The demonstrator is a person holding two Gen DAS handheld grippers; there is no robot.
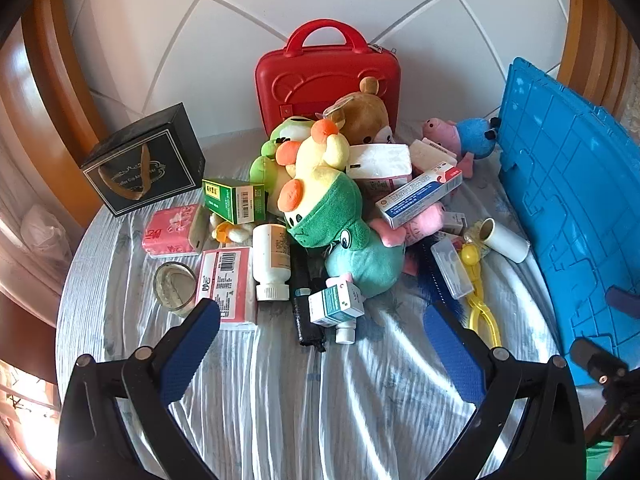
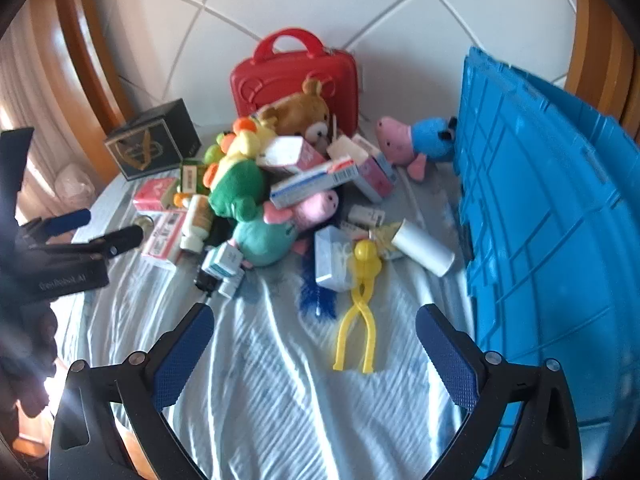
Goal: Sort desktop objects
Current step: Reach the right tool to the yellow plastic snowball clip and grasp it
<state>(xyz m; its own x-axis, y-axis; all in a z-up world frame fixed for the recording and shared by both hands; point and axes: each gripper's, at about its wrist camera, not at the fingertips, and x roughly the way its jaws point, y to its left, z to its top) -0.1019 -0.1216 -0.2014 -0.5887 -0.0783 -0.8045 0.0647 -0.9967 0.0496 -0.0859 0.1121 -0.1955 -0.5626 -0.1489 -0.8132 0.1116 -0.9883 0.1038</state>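
Note:
A heap of objects lies mid-table: a yellow and green plush (image 1: pixel 320 196) (image 2: pixel 236 184), a brown bear plush (image 1: pixel 366 116), a teal plush (image 1: pixel 364 260), medicine boxes such as a white and blue one (image 1: pixel 420 196) (image 2: pixel 314 182), a white bottle (image 1: pixel 272 256), a small teal box (image 1: pixel 336 304) and a yellow clip toy (image 2: pixel 358 312). My left gripper (image 1: pixel 320 336) is open and empty, just short of the small teal box. My right gripper (image 2: pixel 316 340) is open and empty, near the yellow clip toy. The left gripper also shows in the right wrist view (image 2: pixel 100 228).
A red case (image 1: pixel 324 80) stands at the back. A blue crate (image 1: pixel 568 208) (image 2: pixel 552 220) stands along the right side. A black box (image 1: pixel 144 160), pink tissue packs (image 1: pixel 172 232), a glass (image 1: pixel 174 286) and a pink and blue plush (image 1: pixel 460 136) lie around the heap on a pale cloth (image 1: pixel 300 400).

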